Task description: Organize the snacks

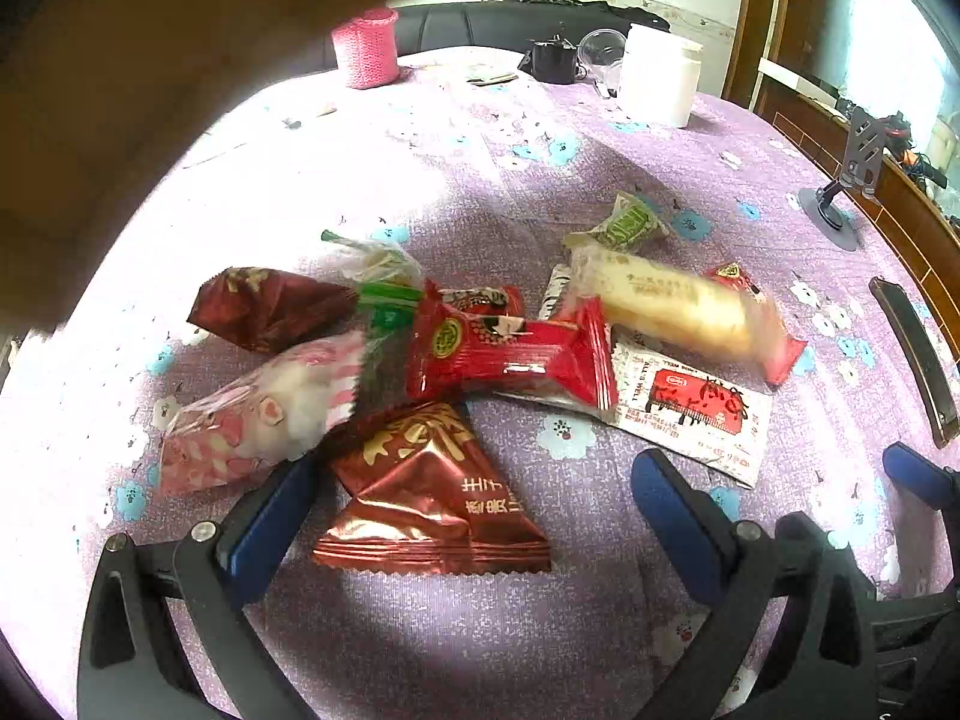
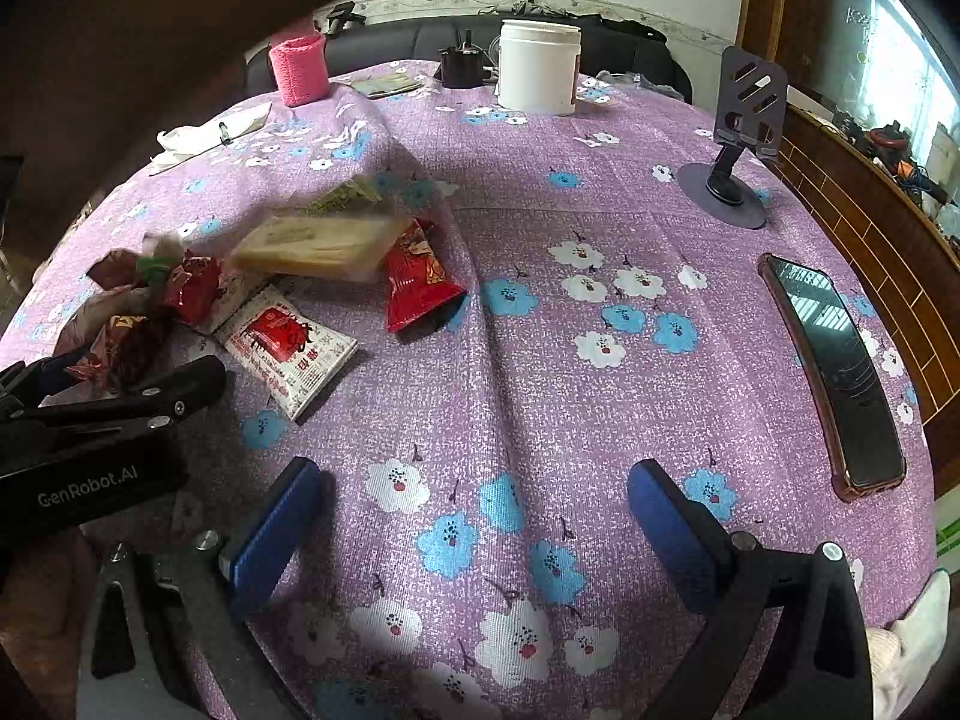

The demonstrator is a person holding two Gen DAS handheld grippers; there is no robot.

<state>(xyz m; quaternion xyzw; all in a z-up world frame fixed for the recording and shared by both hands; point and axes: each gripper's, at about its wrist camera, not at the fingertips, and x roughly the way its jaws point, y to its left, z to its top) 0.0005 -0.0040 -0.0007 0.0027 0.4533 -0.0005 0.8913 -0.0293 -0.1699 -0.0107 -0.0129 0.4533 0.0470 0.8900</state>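
A heap of wrapped snacks lies on the purple flowered tablecloth (image 1: pixel 456 180). In the left wrist view my left gripper (image 1: pixel 474 516) is open, its blue fingers either side of a dark red triangular pack (image 1: pixel 426 498) without pinching it. Behind lie a pink-and-white candy bag (image 1: pixel 258 414), a bright red bar (image 1: pixel 516 354), another dark red pack (image 1: pixel 264 306), a pale yellow cake roll (image 1: pixel 678 306), a green packet (image 1: pixel 630 222) and a white-and-red sachet (image 1: pixel 690 408). My right gripper (image 2: pixel 474 528) is open over bare cloth, with the snack heap (image 2: pixel 312 252) and a red pouch (image 2: pixel 417 282) to its upper left.
At the table's far end stand a white tub (image 2: pixel 538 66), a pink knitted holder (image 2: pixel 297 69) and a black item (image 1: pixel 555 60). A phone stand (image 2: pixel 735 138) and a dark phone (image 2: pixel 840 378) lie on the right. Paper and a pen (image 2: pixel 210 132) lie far left. Black sofa behind.
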